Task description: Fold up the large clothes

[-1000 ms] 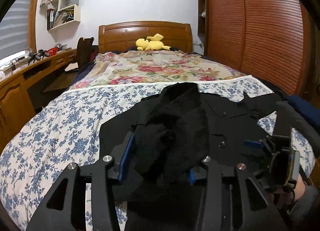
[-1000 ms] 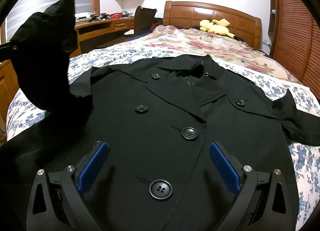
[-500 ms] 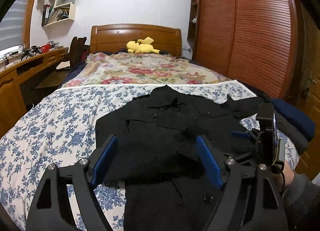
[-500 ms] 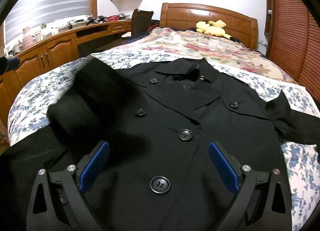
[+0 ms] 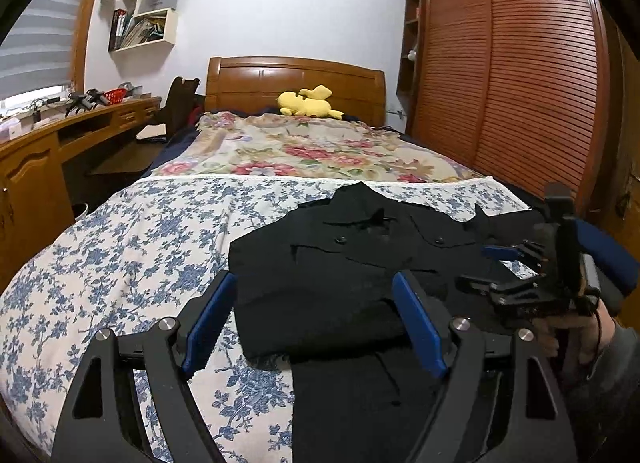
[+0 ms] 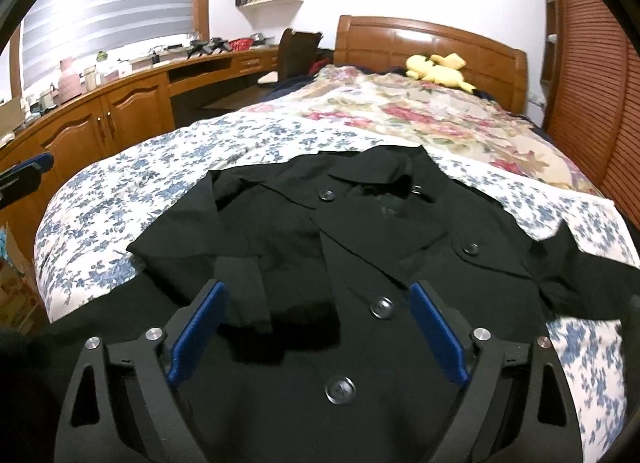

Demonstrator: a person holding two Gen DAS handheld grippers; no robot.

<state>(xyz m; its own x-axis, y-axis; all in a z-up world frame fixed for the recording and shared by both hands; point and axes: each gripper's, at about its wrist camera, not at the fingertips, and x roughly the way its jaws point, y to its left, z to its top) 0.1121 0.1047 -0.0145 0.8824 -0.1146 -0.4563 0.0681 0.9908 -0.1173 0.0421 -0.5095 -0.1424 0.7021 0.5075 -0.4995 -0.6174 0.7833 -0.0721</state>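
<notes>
A black double-breasted coat lies face up on the bed, collar towards the headboard. Its left sleeve is folded in across the chest; the right sleeve sticks out sideways. The coat also shows in the left wrist view. My left gripper is open and empty, above the folded sleeve at the coat's left edge. My right gripper is open and empty over the coat's lower front. It also shows from the side in the left wrist view.
The blue floral bedspread covers the near bed, a flowered blanket the far part. A yellow plush toy lies at the wooden headboard. A wooden desk runs along the left; a slatted wardrobe stands on the right.
My left gripper was shut on the raised left sleeve; it let go, the sleeve dropped folded across the chest, and the gripper pulled back. My right gripper stayed open.
</notes>
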